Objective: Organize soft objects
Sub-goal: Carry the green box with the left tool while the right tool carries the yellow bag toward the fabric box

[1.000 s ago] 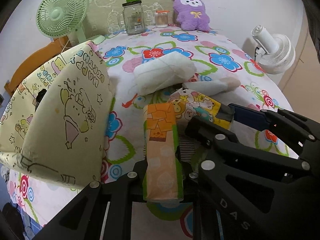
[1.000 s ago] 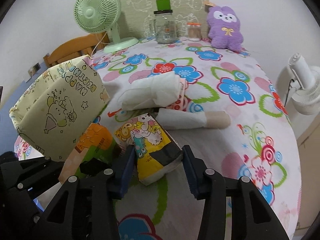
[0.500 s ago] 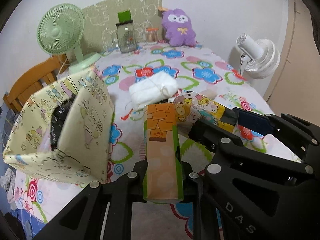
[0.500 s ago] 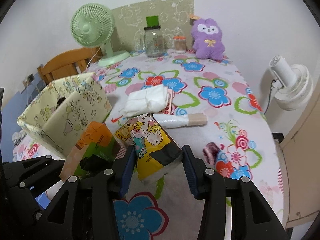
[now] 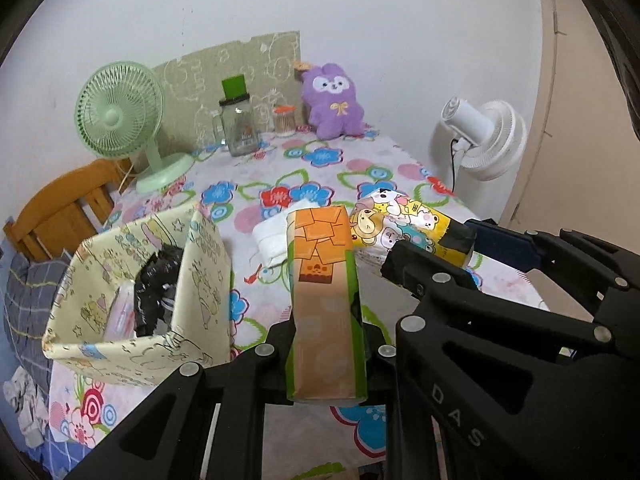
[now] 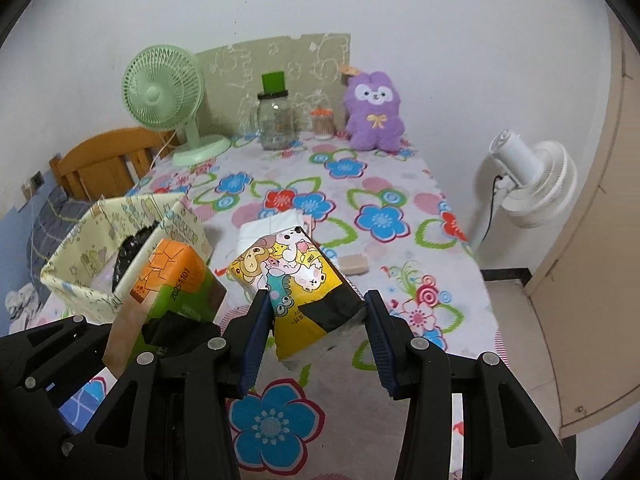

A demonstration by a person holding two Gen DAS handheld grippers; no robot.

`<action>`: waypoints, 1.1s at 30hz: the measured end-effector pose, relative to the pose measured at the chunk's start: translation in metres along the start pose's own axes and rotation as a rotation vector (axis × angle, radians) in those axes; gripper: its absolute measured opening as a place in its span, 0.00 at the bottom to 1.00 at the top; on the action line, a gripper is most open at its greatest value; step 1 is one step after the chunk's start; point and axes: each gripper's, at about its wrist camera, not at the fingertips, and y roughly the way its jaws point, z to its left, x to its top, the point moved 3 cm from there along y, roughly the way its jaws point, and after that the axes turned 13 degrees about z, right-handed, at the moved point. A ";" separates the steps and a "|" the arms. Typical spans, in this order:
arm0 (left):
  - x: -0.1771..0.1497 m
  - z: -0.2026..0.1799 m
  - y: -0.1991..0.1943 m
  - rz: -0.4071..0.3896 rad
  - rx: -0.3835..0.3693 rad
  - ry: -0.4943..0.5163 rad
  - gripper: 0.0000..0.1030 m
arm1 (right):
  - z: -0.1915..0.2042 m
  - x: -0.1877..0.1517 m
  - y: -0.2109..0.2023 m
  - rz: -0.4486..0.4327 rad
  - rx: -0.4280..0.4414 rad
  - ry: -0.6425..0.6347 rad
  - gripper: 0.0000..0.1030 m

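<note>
Two tools are nearest, each clamped on one tissue pack. The left tool (image 5: 326, 344) grips an orange and green pack (image 5: 324, 304), held upright above the near end of the table (image 6: 400, 264). The right tool (image 6: 316, 332) grips a yellow cartoon pack (image 6: 304, 280), just beside the first one and also lifted off the cloth.

At the table's left edge stands one open cream box (image 5: 188, 296) with printed drawings; something black (image 5: 156, 280) lies inside it, and a pale pink item beside that, too hidden to name. Past the held packs, near the middle of the table, lie one white folded bundle (image 5: 272, 236) and one small beige roll (image 6: 354, 264), partly hidden.

Along the far edge stand one green fan (image 6: 164, 96) at the left corner, one glass jar (image 6: 276, 120) with a green block on its lid, one small tub with an orange cap (image 6: 322, 122) and one purple plush toy (image 6: 374, 112), in front of a patterned board leaning on the wall.

The table wears a cloth with bright flowers. One wooden chair (image 6: 108, 160) sits off its left side, one white fan (image 6: 532, 184) off its right, and the wall is plain white.
</note>
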 end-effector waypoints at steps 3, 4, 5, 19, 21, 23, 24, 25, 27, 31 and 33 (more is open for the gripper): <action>0.003 0.000 -0.010 -0.018 -0.012 0.008 0.15 | 0.002 0.003 -0.012 -0.022 -0.016 0.001 0.48; 0.004 0.001 -0.014 -0.025 -0.015 0.011 0.15 | 0.003 0.004 -0.016 -0.029 -0.020 0.000 0.48; 0.005 0.002 -0.017 -0.032 -0.018 0.014 0.15 | 0.004 0.006 -0.020 -0.036 -0.024 -0.001 0.48; 0.015 0.031 -0.044 -0.096 -0.025 0.033 0.15 | 0.036 0.028 -0.050 -0.094 -0.026 -0.047 0.48; 0.016 0.038 -0.043 -0.097 -0.016 0.031 0.15 | 0.042 0.032 -0.048 -0.092 -0.024 -0.056 0.48; 0.018 0.046 -0.041 -0.094 -0.009 0.027 0.15 | 0.049 0.035 -0.045 -0.089 -0.018 -0.061 0.48; 0.019 0.049 -0.040 -0.093 -0.007 0.024 0.15 | 0.052 0.037 -0.043 -0.087 -0.017 -0.063 0.48; 0.019 0.052 -0.040 -0.092 -0.004 0.020 0.15 | 0.055 0.040 -0.041 -0.085 -0.013 -0.067 0.48; 0.021 0.061 -0.038 -0.092 0.000 0.008 0.15 | 0.062 0.044 -0.038 -0.085 -0.009 -0.076 0.48; 0.024 0.076 -0.037 -0.096 0.008 -0.016 0.15 | 0.077 0.055 -0.032 -0.085 0.003 -0.102 0.48; 0.026 0.086 -0.035 -0.095 0.012 -0.032 0.16 | 0.086 0.061 -0.028 -0.085 0.013 -0.115 0.48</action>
